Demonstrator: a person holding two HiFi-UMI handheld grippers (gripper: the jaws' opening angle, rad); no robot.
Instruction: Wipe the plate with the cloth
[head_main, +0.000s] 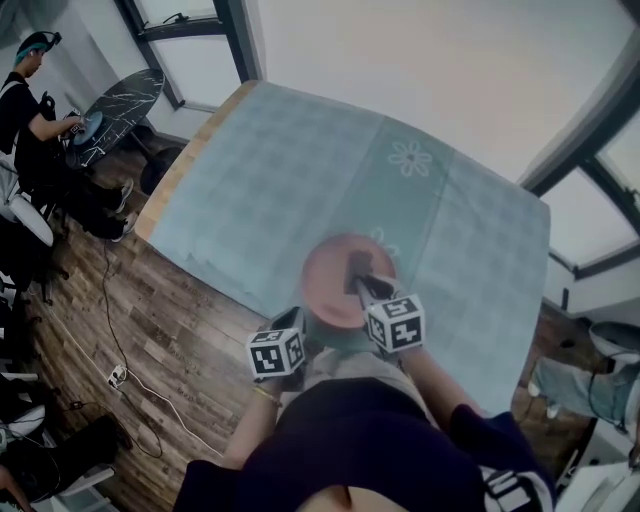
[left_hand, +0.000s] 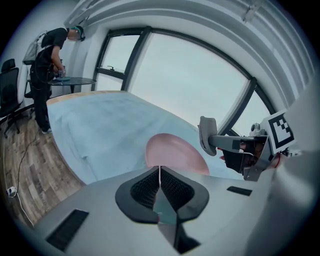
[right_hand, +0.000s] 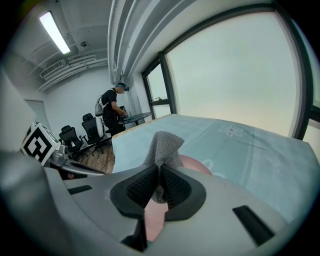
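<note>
Surface: table under a pale blue flowered tablecloth (head_main: 300, 160), wood floor beyond.

Pink plate (head_main: 335, 275) sits near the table's near edge, between both grippers. Right gripper (right_hand: 160, 172) has its jaws pinched on a grey knitted cloth (right_hand: 162, 145), bunched up over the plate. Left gripper (left_hand: 160, 175) has its jaws pressed together at the plate's near rim, apparently nipping it.

Wiping well probably needs the cloth flat on the plate face, with overlapping strokes and a steady rim hold so the plate doesn't skate.
</note>
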